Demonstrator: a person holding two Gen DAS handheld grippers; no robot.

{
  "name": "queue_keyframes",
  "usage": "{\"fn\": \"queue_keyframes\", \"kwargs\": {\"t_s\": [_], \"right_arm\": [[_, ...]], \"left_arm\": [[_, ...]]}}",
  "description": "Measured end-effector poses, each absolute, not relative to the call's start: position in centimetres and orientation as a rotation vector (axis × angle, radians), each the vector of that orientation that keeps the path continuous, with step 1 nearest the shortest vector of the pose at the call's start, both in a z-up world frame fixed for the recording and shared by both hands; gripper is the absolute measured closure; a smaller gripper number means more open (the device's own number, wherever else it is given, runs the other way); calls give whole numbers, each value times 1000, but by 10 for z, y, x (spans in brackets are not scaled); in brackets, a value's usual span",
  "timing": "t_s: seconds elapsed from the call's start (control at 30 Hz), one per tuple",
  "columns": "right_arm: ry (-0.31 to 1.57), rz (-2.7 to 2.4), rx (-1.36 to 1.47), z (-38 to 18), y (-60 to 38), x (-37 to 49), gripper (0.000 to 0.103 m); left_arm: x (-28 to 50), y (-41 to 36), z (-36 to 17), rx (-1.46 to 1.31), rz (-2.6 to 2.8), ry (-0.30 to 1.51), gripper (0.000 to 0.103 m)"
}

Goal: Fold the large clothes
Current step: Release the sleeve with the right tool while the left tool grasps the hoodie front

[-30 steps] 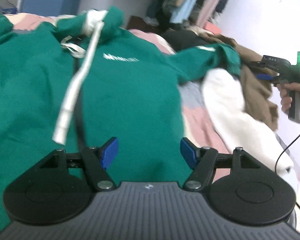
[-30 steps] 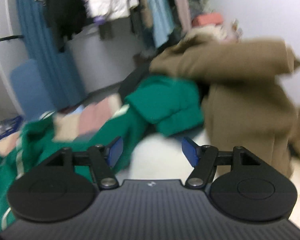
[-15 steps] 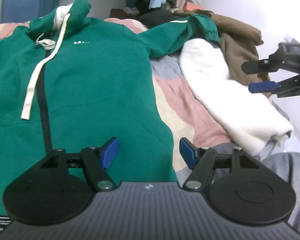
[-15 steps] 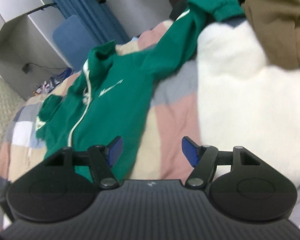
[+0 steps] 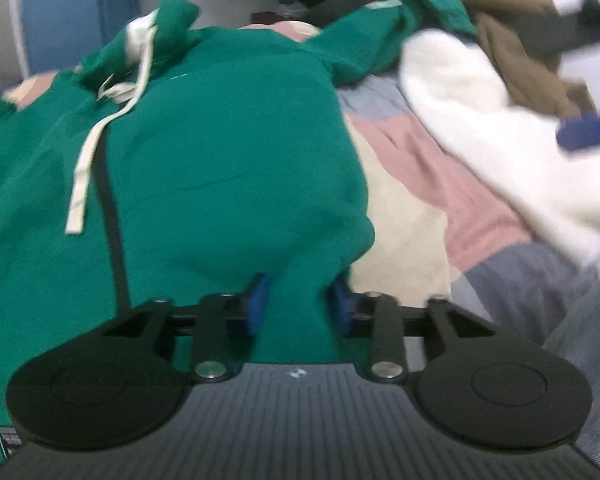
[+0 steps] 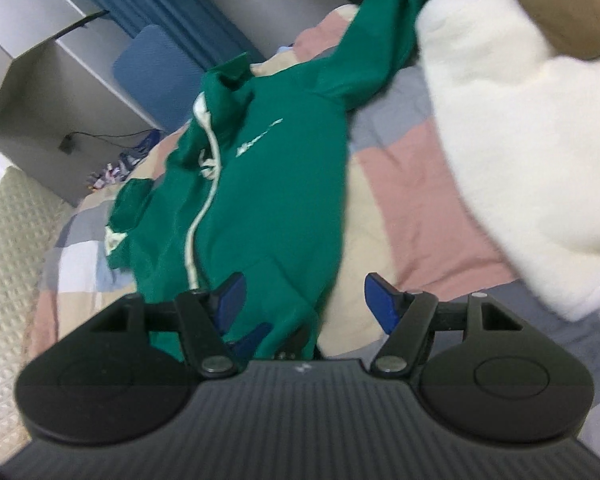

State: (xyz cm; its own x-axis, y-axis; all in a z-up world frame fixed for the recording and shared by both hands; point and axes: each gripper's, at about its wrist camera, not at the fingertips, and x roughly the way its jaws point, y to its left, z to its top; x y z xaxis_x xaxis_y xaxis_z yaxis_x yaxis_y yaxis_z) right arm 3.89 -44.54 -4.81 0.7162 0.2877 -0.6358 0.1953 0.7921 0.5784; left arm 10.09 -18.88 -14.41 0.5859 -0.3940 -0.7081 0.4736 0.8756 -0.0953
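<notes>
Hem of the green hoodie (image 5: 236, 168) sits pinched in your left gripper (image 5: 298, 300) (body running far); right gripper (image 6: 304, 300) gapes wide just beside it.

Green hoodie (image 5: 228, 152): soft matt fleece cloth w/ flat off-white cotton drawstring (image 5: 85, 168). White garment (image 6: 512, 152): fluffy, plush pile. Brown coat (image 5: 528, 52): matt woven cloth. Bed (image 5: 428, 184) cover: smooth patchwork fabric. Left tongs (image 5: 298, 304): matt black plastic, blue pads (image 5: 258, 300), shiny metal pivots.
</notes>
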Motion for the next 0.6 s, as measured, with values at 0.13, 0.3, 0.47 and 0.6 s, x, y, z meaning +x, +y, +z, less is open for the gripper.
{"fn": "queue_keyframes", "kwargs": {"t_s": [0.13,0.3,0.47,0.6], "right_arm": [[795,74,695,-52,-424,45,35],[803,83,702,-55,-400,59,35],[825,67,726,-68,-379,75,35],[876,38,715,-86,-363,91,35]], "left_arm": [[109,-164,-134,10,-498,809,92],[126,-119,-121,-133,-444,801,96],[158,-63,-129,-304,-367,834,96],[179,-33,-140,-435,-348,863,96]]}}
